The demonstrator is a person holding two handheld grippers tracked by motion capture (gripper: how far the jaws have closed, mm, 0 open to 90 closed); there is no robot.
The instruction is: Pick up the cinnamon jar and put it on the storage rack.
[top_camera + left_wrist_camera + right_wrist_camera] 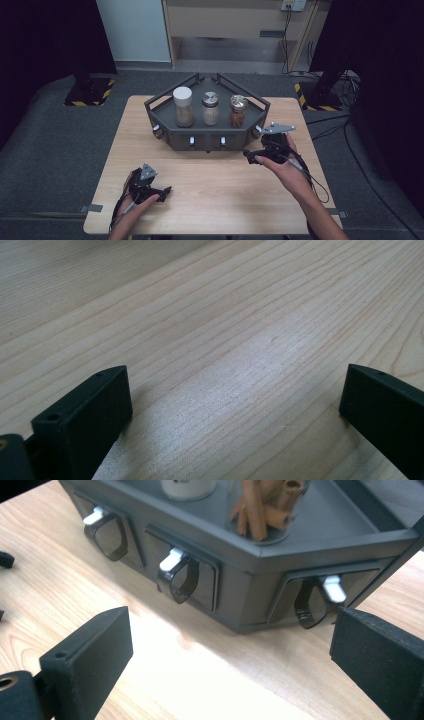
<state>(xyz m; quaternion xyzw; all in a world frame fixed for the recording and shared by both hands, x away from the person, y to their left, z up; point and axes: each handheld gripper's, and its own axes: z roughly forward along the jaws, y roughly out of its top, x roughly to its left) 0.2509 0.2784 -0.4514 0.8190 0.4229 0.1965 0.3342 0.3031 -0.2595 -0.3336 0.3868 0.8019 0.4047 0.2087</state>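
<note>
My right gripper [248, 154] hangs just in front of the dark spice rack [170, 131], jaws spread wide and empty — its right-hand dispenser lever [333, 588] sits just beyond my right jaw, apart from it. On the rack stands the cinnamon-stick jar [265, 507]. My left gripper [167, 190] rests low over the wooden table [225, 330], well apart from the rack — jaws wide, holding nothing.

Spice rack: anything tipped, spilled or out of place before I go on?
Nothing stands out. The three jars stand upright in a row on the rack, lids on, nothing spilled on the table. The front handles look intact.
</note>
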